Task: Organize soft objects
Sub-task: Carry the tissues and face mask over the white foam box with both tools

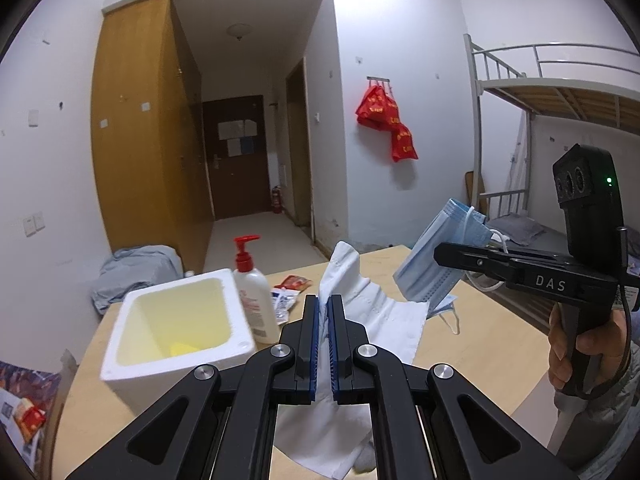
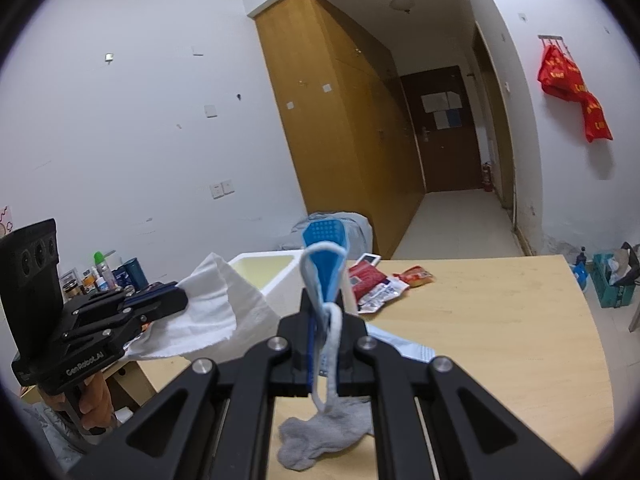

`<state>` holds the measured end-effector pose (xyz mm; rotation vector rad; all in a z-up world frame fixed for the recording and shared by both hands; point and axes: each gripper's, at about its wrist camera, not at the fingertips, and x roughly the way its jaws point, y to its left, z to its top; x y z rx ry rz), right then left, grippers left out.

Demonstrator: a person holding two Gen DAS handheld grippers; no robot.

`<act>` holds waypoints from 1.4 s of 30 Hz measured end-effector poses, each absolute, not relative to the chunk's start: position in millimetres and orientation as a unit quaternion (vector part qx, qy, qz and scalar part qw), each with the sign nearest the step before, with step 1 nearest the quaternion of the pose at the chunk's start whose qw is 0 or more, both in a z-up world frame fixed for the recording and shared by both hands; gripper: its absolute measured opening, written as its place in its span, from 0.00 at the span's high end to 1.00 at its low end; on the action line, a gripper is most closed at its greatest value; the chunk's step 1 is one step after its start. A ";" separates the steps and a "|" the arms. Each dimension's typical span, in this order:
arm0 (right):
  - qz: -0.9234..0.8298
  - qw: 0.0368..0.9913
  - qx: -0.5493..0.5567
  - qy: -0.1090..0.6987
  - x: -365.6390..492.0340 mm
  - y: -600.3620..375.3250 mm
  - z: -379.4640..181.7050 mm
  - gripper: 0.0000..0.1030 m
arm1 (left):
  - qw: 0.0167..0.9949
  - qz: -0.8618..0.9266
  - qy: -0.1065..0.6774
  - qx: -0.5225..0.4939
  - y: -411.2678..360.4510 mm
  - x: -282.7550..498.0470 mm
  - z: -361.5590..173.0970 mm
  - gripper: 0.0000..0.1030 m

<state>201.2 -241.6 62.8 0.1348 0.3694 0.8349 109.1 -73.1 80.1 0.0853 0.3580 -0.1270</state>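
White tissue (image 1: 384, 312) and blue mask (image 1: 436, 256) hang lifted above table.

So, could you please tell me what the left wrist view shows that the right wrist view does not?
Only the left wrist view shows the pump bottle beside the foam box and the bunk bed. Only the right wrist view shows the grey sock on the table and the crate on the floor. Both show the foam box, the left gripper shut on white tissue, and the right gripper shut on a blue mask.
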 end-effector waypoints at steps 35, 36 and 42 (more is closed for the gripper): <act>0.526 0.834 0.012 0.166 159.7 -129.4 75.7 0.92 | 0.983 0.095 0.157 -0.004 22.8 26.8 89.3 0.95; 0.525 0.835 0.012 0.165 159.8 -128.3 76.3 0.92 | 0.983 0.095 0.156 -0.005 23.8 26.8 90.0 0.95; 0.523 0.837 0.007 0.160 160.7 -120.4 83.3 0.92 | 0.984 0.094 0.148 -0.002 27.2 29.7 98.7 0.95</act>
